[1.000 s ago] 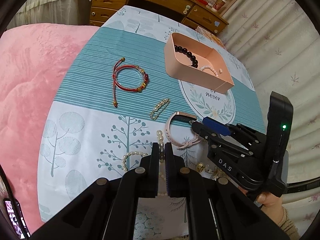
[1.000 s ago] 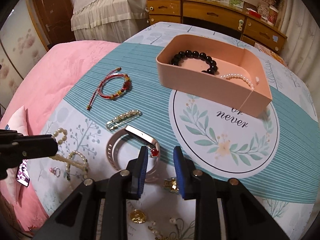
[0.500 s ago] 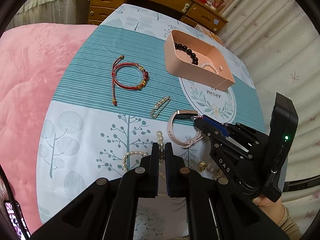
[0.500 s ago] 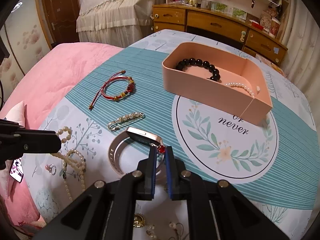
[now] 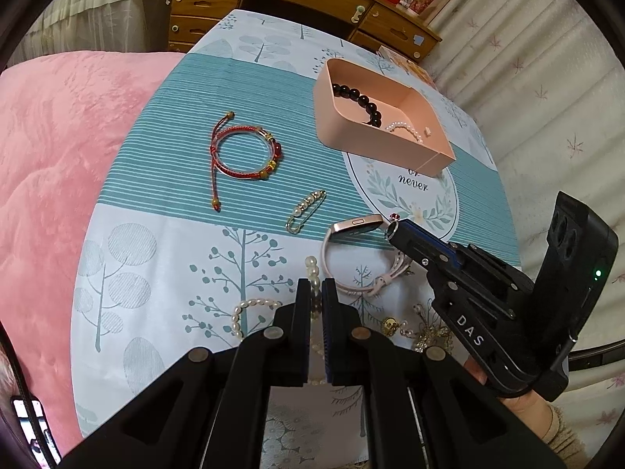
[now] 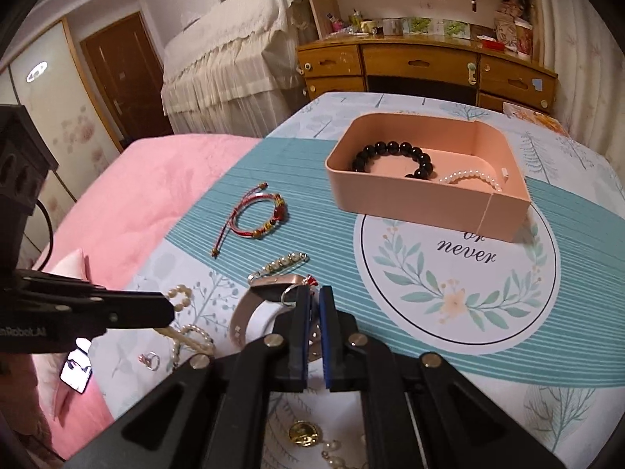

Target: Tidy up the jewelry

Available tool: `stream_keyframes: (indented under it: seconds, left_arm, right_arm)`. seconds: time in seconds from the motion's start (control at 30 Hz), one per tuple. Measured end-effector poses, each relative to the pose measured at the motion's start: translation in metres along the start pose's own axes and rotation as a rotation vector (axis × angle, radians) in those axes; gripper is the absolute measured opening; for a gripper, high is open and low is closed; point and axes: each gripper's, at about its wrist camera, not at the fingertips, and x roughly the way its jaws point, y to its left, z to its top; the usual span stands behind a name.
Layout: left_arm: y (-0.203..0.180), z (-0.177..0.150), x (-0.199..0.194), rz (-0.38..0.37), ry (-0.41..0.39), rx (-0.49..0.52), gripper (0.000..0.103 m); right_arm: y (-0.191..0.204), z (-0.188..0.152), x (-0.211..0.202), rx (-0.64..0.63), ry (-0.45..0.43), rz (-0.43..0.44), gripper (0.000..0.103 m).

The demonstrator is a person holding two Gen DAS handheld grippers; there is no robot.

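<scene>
My right gripper [image 6: 313, 298] is shut on a small silver ring with a red stone [image 6: 308, 282], lifted just above the pink watch band [image 6: 250, 305]; the ring also shows at its tip in the left wrist view [image 5: 392, 226]. My left gripper [image 5: 316, 293] is shut and empty, over a pearl necklace [image 5: 254, 308]. A pink open box [image 6: 425, 191] holds a black bead bracelet [image 6: 394, 152] and a pearl bracelet [image 6: 472, 178]. A red cord bracelet [image 6: 261, 215] and a pearl pin [image 6: 281, 265] lie on the cloth.
A gold coin-like piece [image 6: 302, 434], another small ring [image 6: 150, 360] and gold ornaments [image 5: 425, 328] lie near the table's front edge. A pink blanket [image 5: 50, 156] lies to the left. A wooden dresser [image 6: 422, 66] stands behind the table.
My right gripper closed on the red-stone ring and lifted it, rising and tilting up. My left gripper stayed shut over the pearls.
</scene>
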Motion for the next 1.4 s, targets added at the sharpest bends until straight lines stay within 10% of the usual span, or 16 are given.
stream_keyframes:
  seconds: [1.4]
  left_arm:
    - [-0.005,0.003,0.001,0.019,0.001,0.019,0.003]
  right_arm:
    - [0.027,-0.014,0.022,-0.320,0.055,-0.110,0.022]
